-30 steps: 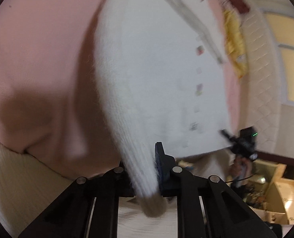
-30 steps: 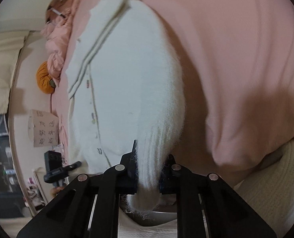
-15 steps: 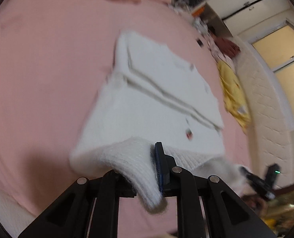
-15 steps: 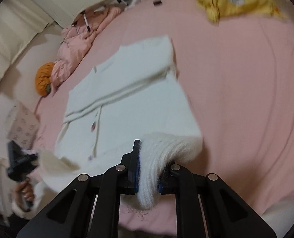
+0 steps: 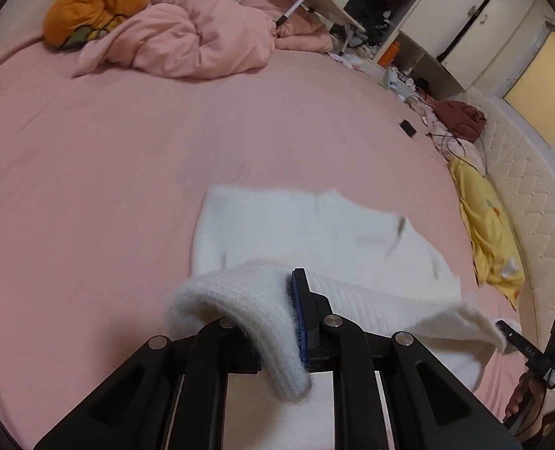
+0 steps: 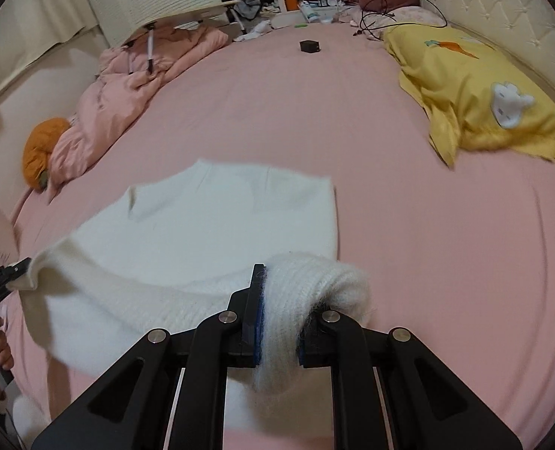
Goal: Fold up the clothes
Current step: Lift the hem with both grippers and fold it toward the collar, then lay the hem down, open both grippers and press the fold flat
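Note:
A fluffy white knit cardigan (image 5: pixel 296 225) (image 6: pixel 232 225) lies partly spread on the pink bed sheet (image 5: pixel 108 157), its near hem lifted off the bed. My left gripper (image 5: pixel 273 322) is shut on one lower corner of the knit, which drapes over its left finger. In the right wrist view my right gripper (image 6: pixel 279 322) is shut on the other lower corner. The hem hangs taut between the two. Each gripper shows at the edge of the other's view, the right gripper (image 5: pixel 528 348) and the left gripper (image 6: pixel 0 281), each held by a hand.
A bunched pink duvet (image 5: pixel 202 33) and an orange cushion (image 5: pixel 93 3) lie at the bed's far side. A yellow pillowcase (image 6: pixel 483 93) sits by the padded headboard (image 6: pixel 502 18). A small black box (image 6: pixel 310 45) rests on the sheet. Shelves and clutter stand beyond the bed.
Both grippers have lifted and swung the held hem forward over the cardigan. The views tipped up from a close look at the knit to the whole bed.

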Demonstrator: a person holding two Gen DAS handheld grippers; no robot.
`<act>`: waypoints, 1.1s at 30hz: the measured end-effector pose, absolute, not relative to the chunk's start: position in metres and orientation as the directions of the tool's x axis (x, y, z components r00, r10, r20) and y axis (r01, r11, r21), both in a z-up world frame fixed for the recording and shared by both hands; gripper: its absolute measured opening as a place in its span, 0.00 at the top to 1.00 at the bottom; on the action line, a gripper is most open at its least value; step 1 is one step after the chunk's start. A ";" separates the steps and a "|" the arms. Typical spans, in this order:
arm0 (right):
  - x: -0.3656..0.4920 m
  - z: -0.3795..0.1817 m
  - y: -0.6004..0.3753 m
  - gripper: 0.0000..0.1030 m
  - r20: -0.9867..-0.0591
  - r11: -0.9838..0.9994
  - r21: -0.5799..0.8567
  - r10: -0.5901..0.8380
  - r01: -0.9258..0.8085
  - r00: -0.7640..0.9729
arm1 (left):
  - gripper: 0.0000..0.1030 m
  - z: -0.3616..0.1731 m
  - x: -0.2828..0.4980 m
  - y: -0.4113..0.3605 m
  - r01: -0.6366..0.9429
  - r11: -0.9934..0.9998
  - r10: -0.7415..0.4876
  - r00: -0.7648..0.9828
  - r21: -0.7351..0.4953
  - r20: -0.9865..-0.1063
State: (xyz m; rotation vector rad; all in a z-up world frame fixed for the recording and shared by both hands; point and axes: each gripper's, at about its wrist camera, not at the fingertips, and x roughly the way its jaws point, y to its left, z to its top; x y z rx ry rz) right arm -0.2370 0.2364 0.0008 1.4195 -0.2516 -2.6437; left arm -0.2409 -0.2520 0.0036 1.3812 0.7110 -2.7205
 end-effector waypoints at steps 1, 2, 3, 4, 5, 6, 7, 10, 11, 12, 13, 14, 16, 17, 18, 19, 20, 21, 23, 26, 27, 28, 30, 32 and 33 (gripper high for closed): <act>-0.255 -0.001 0.237 0.87 -0.817 -0.978 0.206 -0.190 0.032 -0.544 | 0.86 0.002 -0.256 -0.252 0.208 -0.899 0.191 -0.606 -0.386 -0.772; -0.271 -0.005 0.237 0.87 -0.823 -0.978 0.205 -0.187 0.026 -0.536 | 0.86 0.001 -0.271 -0.253 0.208 -0.900 0.190 -0.602 -0.382 -0.776; -0.286 -0.010 0.238 0.87 -0.830 -0.979 0.205 -0.183 0.018 -0.527 | 0.86 0.000 -0.286 -0.252 0.208 -0.903 0.187 -0.597 -0.376 -0.780; -0.302 -0.015 0.239 0.87 -0.836 -0.979 0.204 -0.180 0.010 -0.518 | 0.86 -0.003 -0.301 -0.250 0.208 -0.908 0.180 -0.592 -0.365 -0.786; -0.312 -0.019 0.240 0.87 -0.840 -0.979 0.205 -0.178 0.003 -0.512 | 0.86 -0.006 -0.312 -0.248 0.209 -0.912 0.171 -0.587 -0.353 -0.791; -0.325 -0.026 0.242 0.87 -0.847 -0.978 0.210 -0.179 -0.006 -0.501 | 0.86 -0.011 -0.325 -0.247 0.214 -0.914 0.165 -0.580 -0.345 -0.797; -0.335 -0.033 0.243 0.87 -0.854 -0.977 0.214 -0.180 -0.014 -0.488 | 0.86 -0.018 -0.336 -0.247 0.221 -0.914 0.162 -0.568 -0.340 -0.807; -0.358 -0.061 0.245 0.87 -0.875 -0.974 0.224 -0.183 -0.040 -0.448 | 0.86 -0.041 -0.355 -0.246 0.238 -0.916 0.155 -0.534 -0.324 -0.831; -0.364 -0.071 0.248 0.87 -0.881 -0.971 0.234 -0.188 -0.055 -0.435 | 0.86 -0.049 -0.360 -0.246 0.238 -0.918 0.154 -0.523 -0.317 -0.838; -0.368 -0.083 0.252 0.87 -0.881 -0.962 0.263 -0.209 -0.074 -0.424 | 0.86 -0.058 -0.364 -0.247 0.240 -0.919 0.155 -0.509 -0.313 -0.846; -0.370 -0.089 0.257 0.87 -0.873 -0.949 0.303 -0.239 -0.088 -0.425 | 0.86 -0.065 -0.366 -0.248 0.242 -0.916 0.166 -0.498 -0.320 -0.851; -0.372 -0.093 0.261 0.87 -0.861 -0.934 0.343 -0.270 -0.101 -0.430 | 0.86 -0.070 -0.367 -0.251 0.242 -0.910 0.184 -0.492 -0.337 -0.851; -0.376 -0.102 0.285 0.83 -0.800 -0.836 0.521 -0.409 -0.171 -0.438 | 0.86 -0.077 -0.368 -0.258 0.243 -0.893 0.226 -0.487 -0.380 -0.844; -0.378 -0.107 0.298 0.81 -0.760 -0.761 0.609 -0.481 -0.222 -0.437 | 0.86 -0.078 -0.369 -0.265 0.251 -0.872 0.260 -0.491 -0.420 -0.832; -0.379 -0.118 0.317 0.80 -0.686 -0.625 0.721 -0.577 -0.300 -0.444 | 0.86 -0.078 -0.370 -0.272 0.264 -0.846 0.295 -0.493 -0.463 -0.819; -0.378 -0.129 0.332 0.77 -0.611 -0.492 0.792 -0.644 -0.361 -0.461 | 0.86 -0.078 -0.372 -0.280 0.279 -0.817 0.329 -0.494 -0.505 -0.805; -0.376 -0.140 0.345 0.76 -0.538 -0.365 0.836 -0.690 -0.409 -0.484 | 0.86 -0.078 -0.372 -0.287 0.297 -0.784 0.362 -0.495 -0.546 -0.790; -0.371 -0.151 0.359 0.75 -0.459 -0.228 0.865 -0.721 -0.448 -0.519 | 0.86 -0.079 -0.372 -0.294 0.316 -0.748 0.395 -0.495 -0.583 -0.774; -0.364 -0.157 0.374 0.73 -0.419 -0.156 0.876 -0.712 -0.456 -0.563 | 0.86 -0.077 -0.367 -0.304 0.340 -0.701 0.426 -0.507 -0.627 -0.750; -0.351 -0.147 0.380 0.71 -0.422 -0.177 0.888 -0.682 -0.426 -0.597 | 0.71 -0.068 -0.354 -0.315 0.368 -0.636 0.428 -0.563 -0.679 -0.707; -0.345 -0.140 0.378 0.71 -0.433 -0.204 0.889 -0.665 -0.410 -0.609 | 0.45 -0.062 -0.347 -0.321 0.380 -0.605 0.416 -0.599 -0.700 -0.684; -0.341 -0.131 0.375 0.70 -0.444 -0.238 0.890 -0.645 -0.389 -0.622 | 0.31 -0.056 -0.339 -0.328 0.392 -0.582 0.387 -0.637 -0.712 -0.667; -0.335 -0.119 0.370 0.67 -0.423 -0.254 0.905 -0.627 -0.342 -0.654 | 0.20 -0.039 -0.324 -0.343 0.414 -0.572 0.292 -0.704 -0.708 -0.648; -0.335 -0.110 0.368 0.58 -0.394 -0.234 0.918 -0.625 -0.319 -0.674 | 0.20 -0.021 -0.313 -0.350 0.419 -0.624 0.214 -0.721 -0.660 -0.659; -0.336 -0.106 0.369 0.58 -0.369 -0.213 0.928 -0.624 -0.305 -0.688 | 0.20 -0.014 -0.310 -0.348 0.413 -0.656 0.201 -0.711 -0.632 -0.674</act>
